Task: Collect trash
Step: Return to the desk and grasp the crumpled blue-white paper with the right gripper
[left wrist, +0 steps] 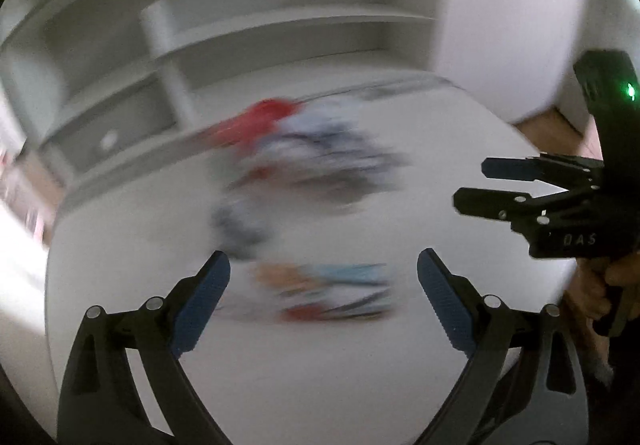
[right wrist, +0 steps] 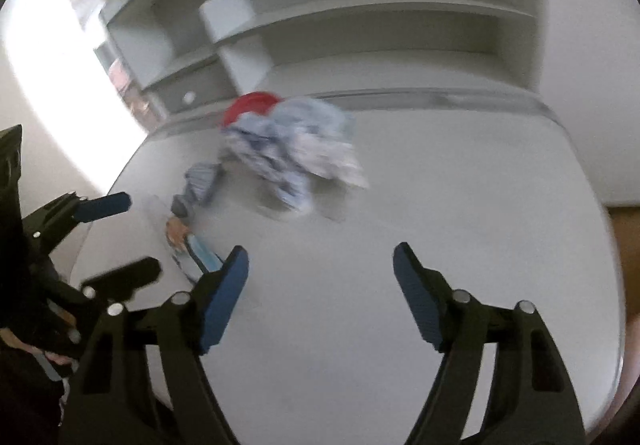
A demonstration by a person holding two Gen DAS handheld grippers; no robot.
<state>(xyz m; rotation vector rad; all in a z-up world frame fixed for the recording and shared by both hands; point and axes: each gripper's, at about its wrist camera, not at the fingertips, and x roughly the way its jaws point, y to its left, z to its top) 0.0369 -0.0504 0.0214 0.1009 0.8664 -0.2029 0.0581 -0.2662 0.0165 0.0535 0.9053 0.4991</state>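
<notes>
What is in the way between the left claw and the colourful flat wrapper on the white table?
Nothing visible. The left claw hangs open above the colourful flat wrapper on the round white table, with only air between them. The picture is blurry.

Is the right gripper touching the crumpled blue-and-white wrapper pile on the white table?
Apart. The right wrist view shows the right gripper open, with bare table between its fingertips and the wrapper pile.
</notes>
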